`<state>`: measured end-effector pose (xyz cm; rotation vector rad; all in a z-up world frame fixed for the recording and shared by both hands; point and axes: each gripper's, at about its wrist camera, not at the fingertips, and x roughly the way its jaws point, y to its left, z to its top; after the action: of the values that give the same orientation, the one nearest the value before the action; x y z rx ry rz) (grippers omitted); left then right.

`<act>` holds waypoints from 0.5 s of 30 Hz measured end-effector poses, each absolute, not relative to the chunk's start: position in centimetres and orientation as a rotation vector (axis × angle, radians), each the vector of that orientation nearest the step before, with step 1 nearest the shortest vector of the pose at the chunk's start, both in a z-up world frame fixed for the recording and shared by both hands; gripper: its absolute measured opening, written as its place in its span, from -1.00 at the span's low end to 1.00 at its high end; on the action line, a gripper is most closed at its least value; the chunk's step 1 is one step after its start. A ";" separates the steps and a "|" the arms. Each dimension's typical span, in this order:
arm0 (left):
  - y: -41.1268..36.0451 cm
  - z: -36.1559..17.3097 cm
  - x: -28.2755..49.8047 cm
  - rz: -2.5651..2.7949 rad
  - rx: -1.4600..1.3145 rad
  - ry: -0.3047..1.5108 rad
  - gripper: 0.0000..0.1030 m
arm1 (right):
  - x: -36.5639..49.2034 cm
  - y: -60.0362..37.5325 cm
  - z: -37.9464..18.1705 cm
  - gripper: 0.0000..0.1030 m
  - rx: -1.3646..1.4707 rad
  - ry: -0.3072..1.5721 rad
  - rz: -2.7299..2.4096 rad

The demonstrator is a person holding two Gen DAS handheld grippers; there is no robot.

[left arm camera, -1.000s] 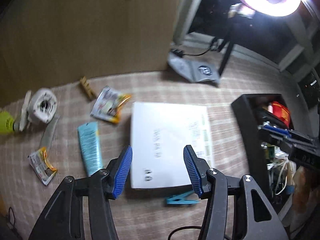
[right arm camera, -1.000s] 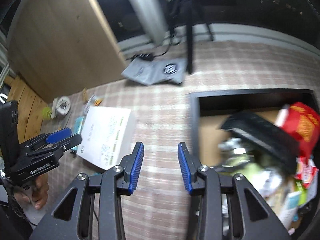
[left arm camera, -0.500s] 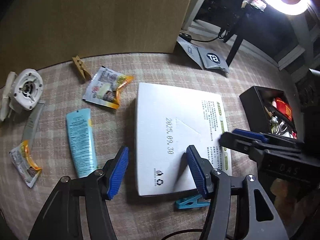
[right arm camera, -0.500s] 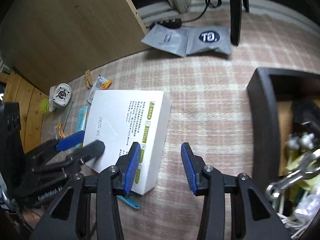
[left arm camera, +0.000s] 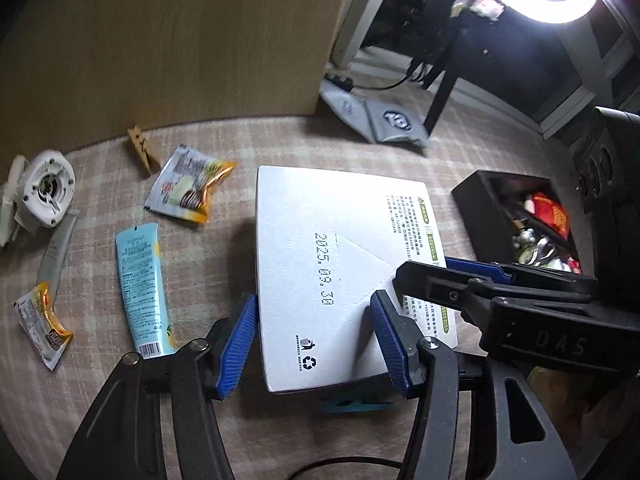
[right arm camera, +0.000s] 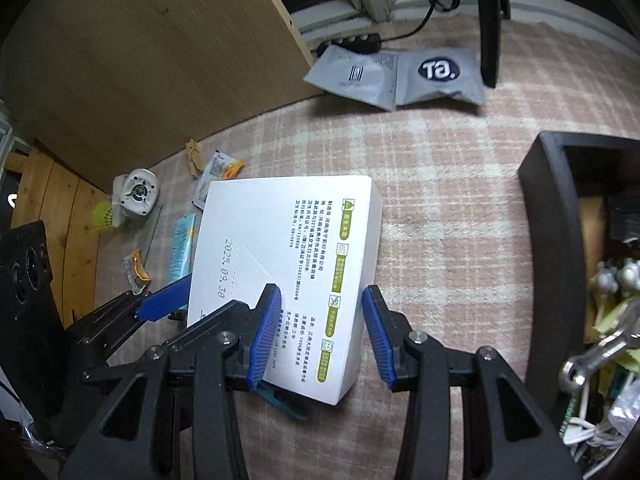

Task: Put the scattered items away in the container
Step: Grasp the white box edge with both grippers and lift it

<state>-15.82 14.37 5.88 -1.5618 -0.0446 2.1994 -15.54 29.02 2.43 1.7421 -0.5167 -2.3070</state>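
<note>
A flat white box [left arm camera: 340, 264] printed with a date lies on the checked cloth. My left gripper [left arm camera: 312, 340] stands open over its near left corner, one pad left of the box edge and one above the lid. My right gripper [right arm camera: 320, 336] is open over the near right corner of the white box [right arm camera: 288, 256], with one pad above the lid and one past the right edge. Neither pair of pads presses on it. The black container [right arm camera: 552, 240], full of odds and ends, sits to the right. A teal clothespin [left arm camera: 356, 402] pokes out from under the box.
Left of the box lie a light blue tube [left arm camera: 140, 280], two snack packets [left arm camera: 188, 188] [left arm camera: 40, 320], a wooden clothespin [left arm camera: 140, 154] and a white round device [left arm camera: 46, 188]. Grey mailer bags [right arm camera: 400, 72] and a black stand leg [right arm camera: 490, 20] sit behind. A wooden board [left arm camera: 160, 40] stands at the back left.
My right gripper swung left from the container down to the white box's right corner, its jaws wider. My left gripper stayed at the box's near left corner.
</note>
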 end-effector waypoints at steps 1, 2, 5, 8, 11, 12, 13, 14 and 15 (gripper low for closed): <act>14.7 6.6 -15.6 2.203 -1.544 -0.038 0.05 | -15.3 29.3 2.9 -0.18 1.731 -0.517 -2.317; 15.1 7.1 -15.4 2.203 -1.531 -0.032 0.05 | -15.1 29.6 3.4 -0.18 1.721 -0.519 -2.325; 16.6 8.9 -14.6 2.172 -1.476 0.002 0.05 | -14.0 31.2 5.2 -0.18 1.688 -0.534 -2.358; 19.0 10.9 -13.4 2.152 -1.426 0.025 0.05 | -12.6 33.1 7.1 -0.18 1.660 -0.534 -2.405; 21.8 12.4 -12.1 2.118 -1.389 0.051 0.05 | -10.7 35.6 8.7 -0.18 1.643 -0.535 -2.454; 23.1 12.8 -11.6 2.102 -1.377 0.061 0.05 | -10.0 36.7 9.3 -0.18 1.643 -0.541 -2.471; 24.4 13.2 -11.0 2.083 -1.365 0.071 0.05 | -9.2 37.9 9.8 -0.18 1.643 -0.549 -2.488; 25.4 13.6 -10.6 2.065 -1.357 0.078 0.05 | -8.4 39.0 10.1 -0.18 1.645 -0.557 -2.503; 26.8 14.0 -9.9 2.043 -1.349 0.088 0.05 | -7.6 40.2 10.4 -0.18 1.648 -0.567 -2.519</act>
<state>-9.95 26.76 13.99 -1.3489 0.0876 2.0433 -7.63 40.17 10.42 1.6485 -0.5669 -2.5189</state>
